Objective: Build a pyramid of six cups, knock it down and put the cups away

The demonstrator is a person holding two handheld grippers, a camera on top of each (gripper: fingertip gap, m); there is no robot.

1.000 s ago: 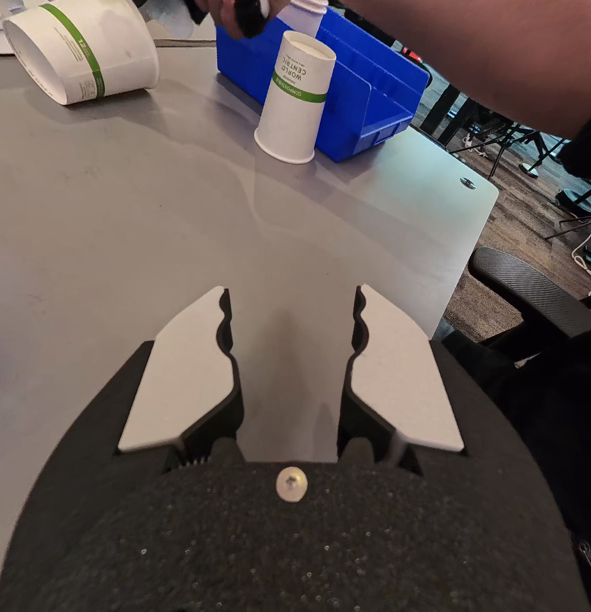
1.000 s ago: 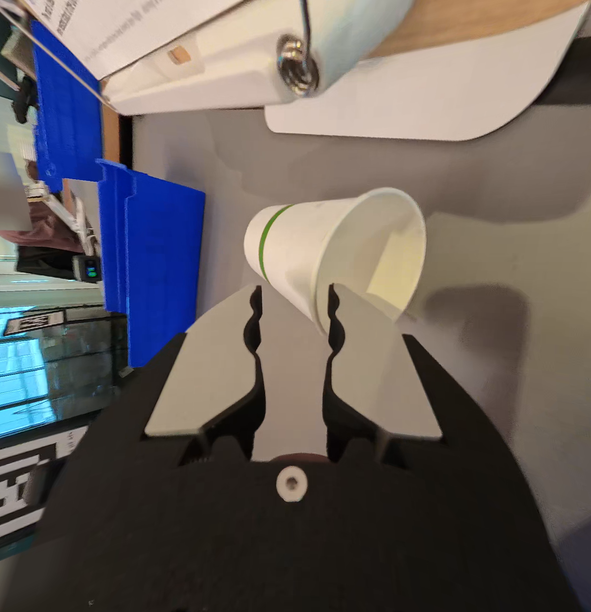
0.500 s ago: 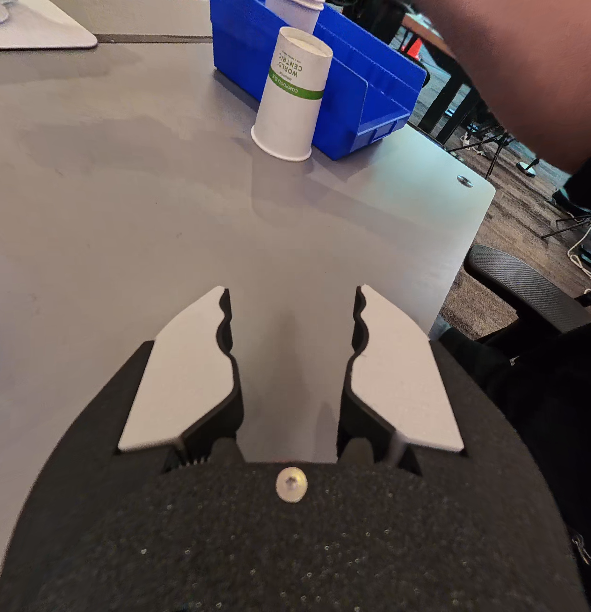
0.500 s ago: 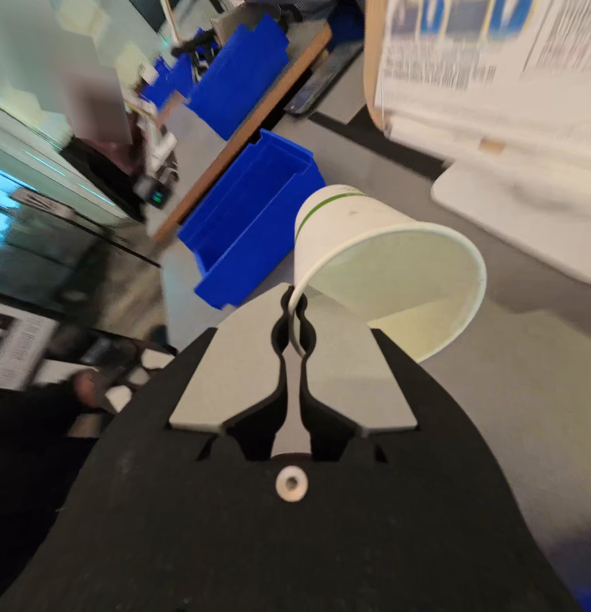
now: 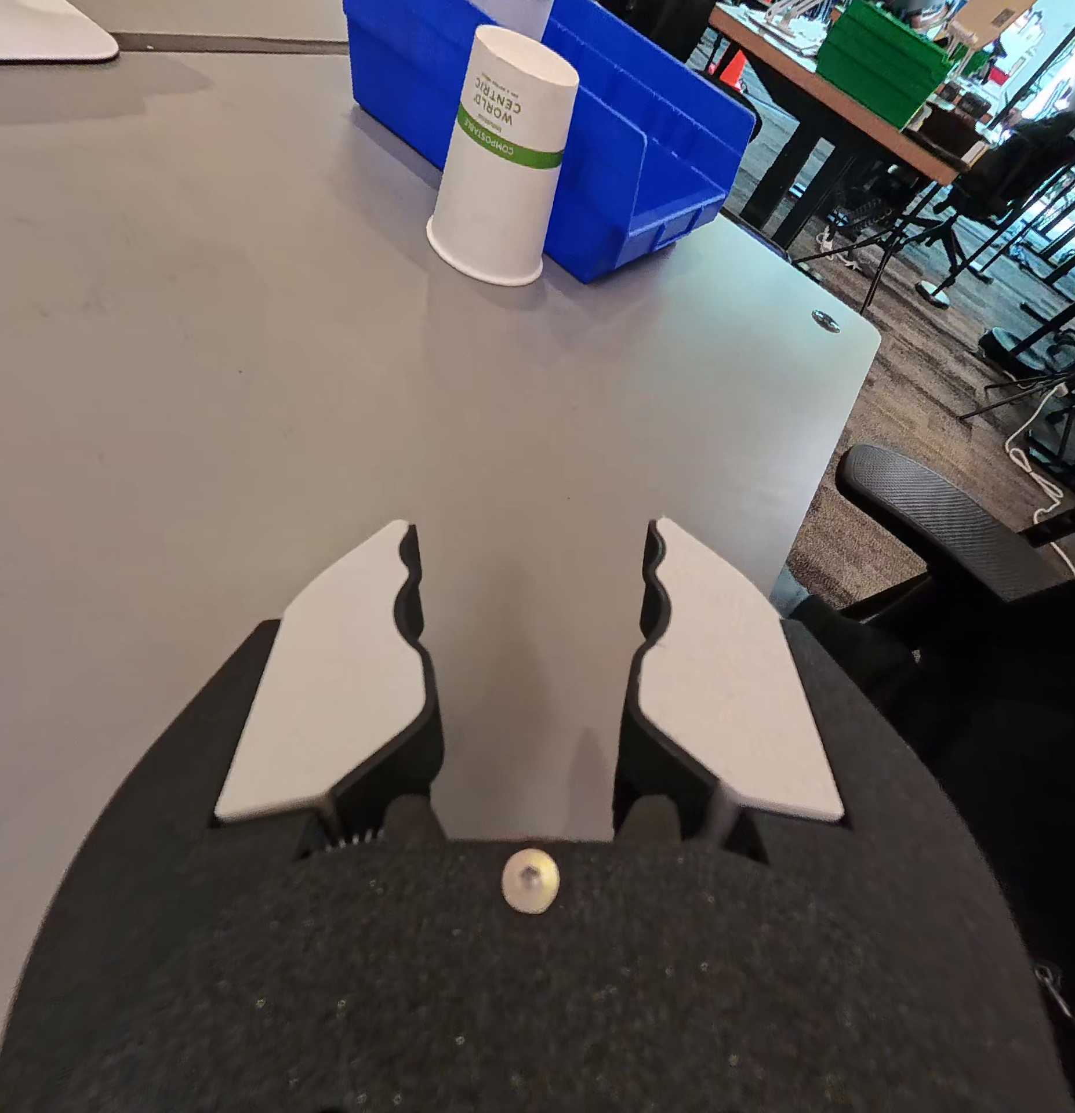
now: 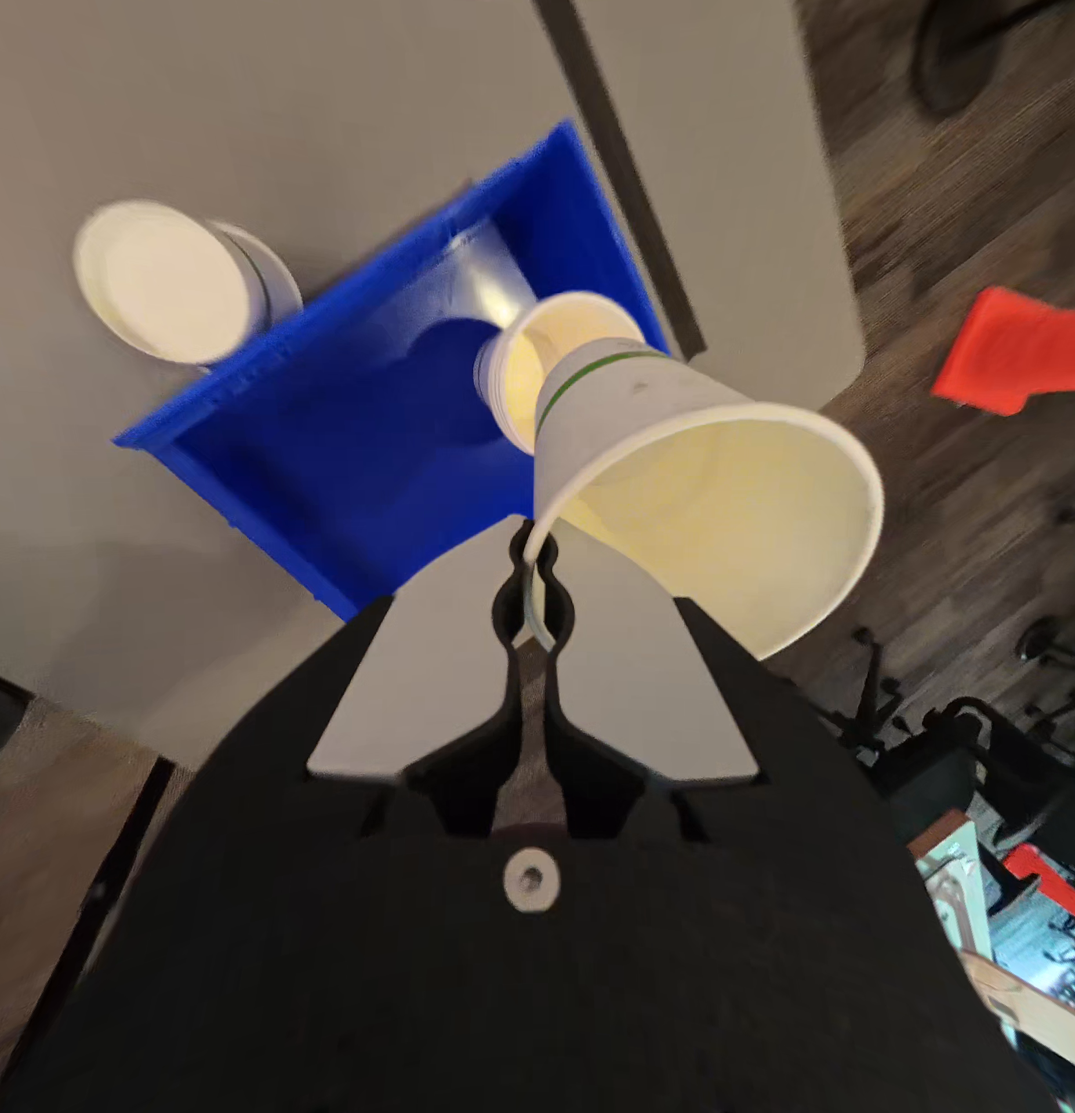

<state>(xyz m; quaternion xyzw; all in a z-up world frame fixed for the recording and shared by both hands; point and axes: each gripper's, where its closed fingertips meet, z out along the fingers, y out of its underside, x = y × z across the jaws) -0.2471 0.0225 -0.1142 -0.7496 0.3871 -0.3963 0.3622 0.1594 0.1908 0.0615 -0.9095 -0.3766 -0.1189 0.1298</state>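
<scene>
My right hand-held gripper (image 6: 532, 545) pinches a paper cup (image 6: 661, 445) by its rim above the blue bin (image 6: 366, 433), where a cup stack (image 6: 511, 385) stands, while my left hand-held gripper (image 5: 530, 533) hangs wide over bare tabletop (image 5: 222, 361), an upturned cup (image 5: 502, 162) against the bin ahead, the tabletop edge near on the right.

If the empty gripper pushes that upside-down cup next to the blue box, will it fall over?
Probably, if pushed high. The upside-down cup is tall and paper, so likely light. Its wide rim sits flat on the table, so a low nudge from the left gripper might just slide it toward the blue bin.
</scene>
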